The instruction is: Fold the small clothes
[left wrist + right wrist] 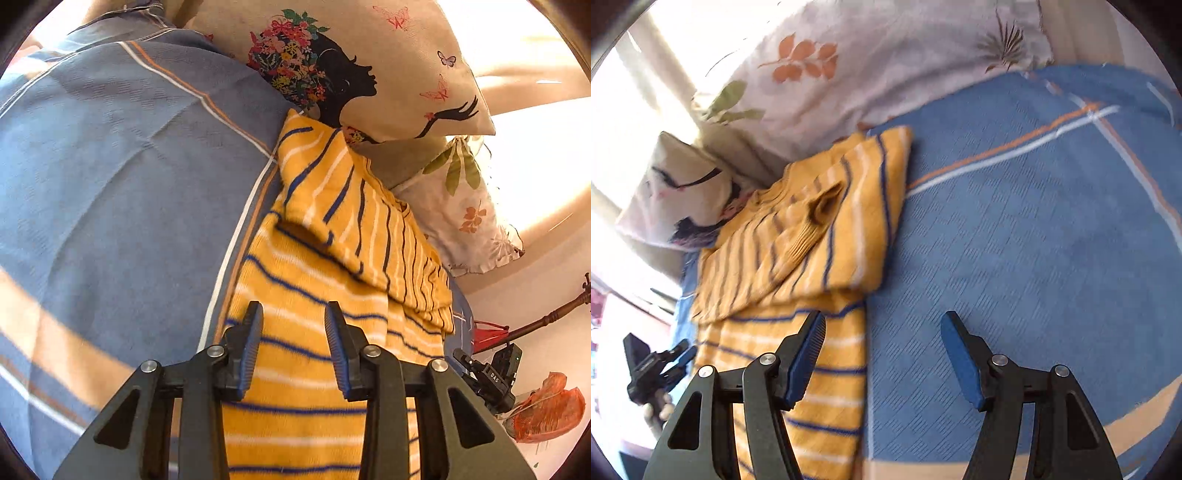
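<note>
A small yellow top with blue and white stripes [314, 288] lies on a blue bedspread [129, 184], with a sleeve folded over its body. My left gripper [293, 314] is open just above the garment's lower part, holding nothing. In the right wrist view the same top [820, 236] lies left of centre. My right gripper [882, 325] is open and empty over the top's right edge and the bedspread [1034, 240]. The left gripper also shows at that view's left edge [661, 362], and the right gripper at the left wrist view's right edge [487, 373].
A cream pillow printed with a woman's profile [369, 66] and a floral pillow [465, 206] lie against the top's far end. The floral pillow fills the back of the right wrist view [868, 66]. A dark wooden pole [546, 321] and an orange object [546, 410] stand beside the bed.
</note>
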Motion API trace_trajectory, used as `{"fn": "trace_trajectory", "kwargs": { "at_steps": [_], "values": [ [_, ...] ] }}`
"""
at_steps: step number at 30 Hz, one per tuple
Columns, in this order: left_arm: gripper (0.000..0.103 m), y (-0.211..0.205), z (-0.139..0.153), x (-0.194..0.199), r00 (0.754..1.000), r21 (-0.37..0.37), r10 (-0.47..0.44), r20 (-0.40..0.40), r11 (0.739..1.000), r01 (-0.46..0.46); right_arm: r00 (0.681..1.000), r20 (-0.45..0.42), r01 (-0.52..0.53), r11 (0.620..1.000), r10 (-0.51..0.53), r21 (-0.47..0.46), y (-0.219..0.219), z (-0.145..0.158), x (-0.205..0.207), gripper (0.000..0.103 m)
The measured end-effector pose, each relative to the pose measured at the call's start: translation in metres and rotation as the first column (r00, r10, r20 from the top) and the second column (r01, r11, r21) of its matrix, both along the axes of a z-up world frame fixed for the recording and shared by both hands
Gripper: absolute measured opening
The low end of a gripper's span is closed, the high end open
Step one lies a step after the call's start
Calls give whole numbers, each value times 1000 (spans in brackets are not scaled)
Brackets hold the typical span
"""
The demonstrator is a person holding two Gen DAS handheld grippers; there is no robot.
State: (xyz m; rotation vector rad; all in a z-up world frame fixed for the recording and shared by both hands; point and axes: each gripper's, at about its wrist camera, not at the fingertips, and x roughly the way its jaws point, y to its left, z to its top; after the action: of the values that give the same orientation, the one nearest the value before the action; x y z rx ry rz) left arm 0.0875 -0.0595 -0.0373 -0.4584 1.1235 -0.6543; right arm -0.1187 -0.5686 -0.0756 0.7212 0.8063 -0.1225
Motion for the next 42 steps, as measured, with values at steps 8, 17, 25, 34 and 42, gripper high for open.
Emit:
{"fn": "trace_trajectory", "kwargs": {
  "at_steps": [8, 17, 25, 34, 42],
  "values": [
    [35, 51, -10, -67, 996, -121, 12, -90, 992, -23, 983, 133, -154, 965, 127, 212, 58, -22, -45, 75],
    [35, 74, -3, -129, 998, -167, -4, -56, 986, -6, 944, 233, -296, 914, 235, 278, 108, -30, -96, 75],
    [47, 107, 8, -161, 998, -196, 67, -16, 978, -68, 927, 292, -327, 892, 237, 313, 127, -29, -129, 75],
    [47, 90, -8, -161, 998, -246, 5, -55, 969, -19, 909, 340, -368, 850, 242, 378, 132, -37, -140, 75],
    [54, 75, -18, -175, 994, -318, -66, -83, 947, 37, 899, 360, -397, 815, 251, 422, 142, -43, -142, 75]
  ]
}}
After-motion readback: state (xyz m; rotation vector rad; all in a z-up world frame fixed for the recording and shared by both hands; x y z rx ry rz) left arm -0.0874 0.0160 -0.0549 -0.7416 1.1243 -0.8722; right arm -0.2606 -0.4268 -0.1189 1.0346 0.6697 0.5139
